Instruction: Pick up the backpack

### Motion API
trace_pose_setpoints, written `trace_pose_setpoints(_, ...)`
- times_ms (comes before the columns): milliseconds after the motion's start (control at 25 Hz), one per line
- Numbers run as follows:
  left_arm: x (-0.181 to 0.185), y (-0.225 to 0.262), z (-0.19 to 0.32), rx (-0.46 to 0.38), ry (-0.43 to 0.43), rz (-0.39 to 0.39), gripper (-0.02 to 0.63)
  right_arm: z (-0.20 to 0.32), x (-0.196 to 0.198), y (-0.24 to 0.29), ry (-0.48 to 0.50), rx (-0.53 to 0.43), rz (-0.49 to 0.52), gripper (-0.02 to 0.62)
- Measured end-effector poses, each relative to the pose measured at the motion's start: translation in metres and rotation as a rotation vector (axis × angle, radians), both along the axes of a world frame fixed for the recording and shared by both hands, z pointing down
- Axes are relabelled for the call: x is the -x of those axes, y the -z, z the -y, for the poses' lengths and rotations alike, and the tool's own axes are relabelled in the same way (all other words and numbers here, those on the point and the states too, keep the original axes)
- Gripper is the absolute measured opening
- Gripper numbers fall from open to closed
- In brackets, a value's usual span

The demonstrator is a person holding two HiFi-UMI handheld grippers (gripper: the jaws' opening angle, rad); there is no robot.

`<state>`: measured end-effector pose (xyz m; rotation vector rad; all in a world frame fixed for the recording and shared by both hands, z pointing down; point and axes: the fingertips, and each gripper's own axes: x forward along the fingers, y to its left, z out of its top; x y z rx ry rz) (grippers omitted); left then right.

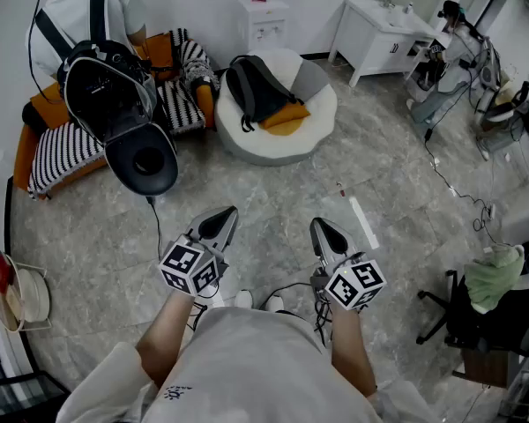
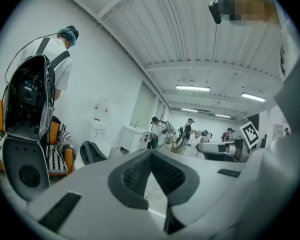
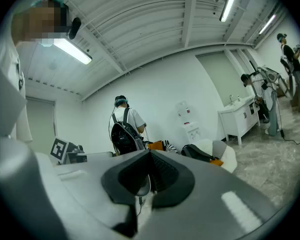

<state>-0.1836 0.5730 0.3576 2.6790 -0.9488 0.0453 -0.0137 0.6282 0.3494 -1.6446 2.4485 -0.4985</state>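
Note:
A dark grey backpack (image 1: pixel 257 90) lies on a round white cushion seat (image 1: pixel 316 120) across the floor, with an orange piece (image 1: pixel 285 118) beside it. It also shows small in the left gripper view as the backpack (image 2: pixel 91 152) and in the right gripper view as the backpack (image 3: pixel 196 153). My left gripper (image 1: pixel 220 223) and right gripper (image 1: pixel 327 231) are held close to my body, far short of the backpack, side by side and pointing level toward it. Both are shut with nothing between the jaws.
A person (image 1: pixel 86 9) wearing a black equipment pack (image 1: pixel 113 91) stands at the far left by an orange and striped sofa (image 1: pixel 63 144). A white cabinet (image 1: pixel 376 35) stands at the back right, cables (image 1: pixel 458 192) trail on the floor, and a black chair (image 1: pixel 494 315) is at the right.

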Motion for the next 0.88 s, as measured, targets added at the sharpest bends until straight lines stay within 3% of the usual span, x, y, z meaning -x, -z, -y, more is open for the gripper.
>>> trace_pose_setpoints(880, 0.05, -0.014, 0.016, 0.017, 0.01, 0.004, -0.002, 0.023, 0.047, -0.01, 0.045, 0.027, 0.041, 0.003)
